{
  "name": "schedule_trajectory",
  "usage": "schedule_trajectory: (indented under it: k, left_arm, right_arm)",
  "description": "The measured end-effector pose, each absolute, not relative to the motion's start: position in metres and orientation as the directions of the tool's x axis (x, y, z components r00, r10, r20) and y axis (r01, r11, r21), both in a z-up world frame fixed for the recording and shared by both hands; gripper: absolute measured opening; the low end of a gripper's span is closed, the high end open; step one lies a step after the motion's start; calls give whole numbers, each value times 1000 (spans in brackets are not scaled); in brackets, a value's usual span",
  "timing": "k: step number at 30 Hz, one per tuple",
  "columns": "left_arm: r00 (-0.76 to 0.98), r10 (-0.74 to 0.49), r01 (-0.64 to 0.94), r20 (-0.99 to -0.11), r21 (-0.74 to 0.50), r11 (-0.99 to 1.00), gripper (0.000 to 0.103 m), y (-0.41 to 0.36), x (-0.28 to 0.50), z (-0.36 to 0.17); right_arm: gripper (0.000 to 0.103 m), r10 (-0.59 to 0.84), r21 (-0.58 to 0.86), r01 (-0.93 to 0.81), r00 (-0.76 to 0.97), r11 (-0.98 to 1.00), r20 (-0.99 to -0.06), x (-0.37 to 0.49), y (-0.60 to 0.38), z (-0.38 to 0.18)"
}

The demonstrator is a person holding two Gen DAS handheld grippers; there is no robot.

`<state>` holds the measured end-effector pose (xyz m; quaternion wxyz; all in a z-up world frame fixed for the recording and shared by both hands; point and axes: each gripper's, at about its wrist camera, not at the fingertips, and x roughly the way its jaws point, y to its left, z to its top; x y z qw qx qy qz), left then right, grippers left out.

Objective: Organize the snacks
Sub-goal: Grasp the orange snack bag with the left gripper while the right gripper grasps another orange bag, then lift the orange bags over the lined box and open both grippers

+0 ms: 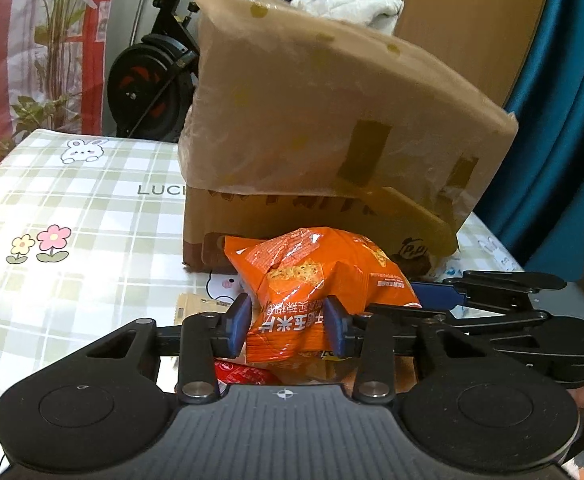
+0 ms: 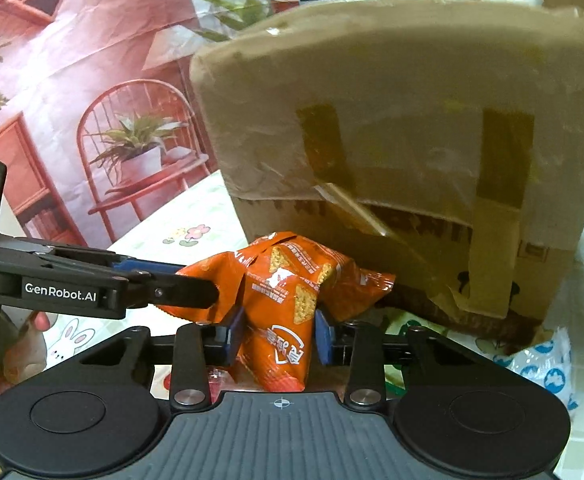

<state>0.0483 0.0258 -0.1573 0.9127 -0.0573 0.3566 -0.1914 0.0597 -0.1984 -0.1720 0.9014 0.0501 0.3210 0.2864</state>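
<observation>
Desk (image 1: 72, 184): checked cloth, taped box (image 1: 332, 120) | left gripper (image 1: 288, 326): fingers pinched orange bag (image 1: 312, 272) | right gripper (image 2: 279, 332): fingers pinched the same bag

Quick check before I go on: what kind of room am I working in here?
Most likely a lived-in home, not a lab: a table under a bunny-print plaid cloth, an exercise bike behind it, folded laundry, and a taped cardboard box beside the orange snack bag.
</observation>
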Motion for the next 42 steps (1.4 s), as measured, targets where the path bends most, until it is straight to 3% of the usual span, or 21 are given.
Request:
schedule_trajectory:
  k: [17, 33, 42]
  left_arm:
    - [746, -363, 295, -558, -212, 932, 42, 30, 26, -133]
    - [885, -277, 237, -375, -150, 960, 42, 39, -3, -63]
    - [894, -354, 355, -277, -46, 934, 42, 1, 45, -19]
  right_arm:
    - [33, 564, 219, -532, 663, 818, -493, 47, -194, -139]
    - [33, 622, 92, -634, 702, 768, -347, 38, -165, -50]
    - [34, 549, 29, -562, 796, 827, -255, 74, -201, 1]
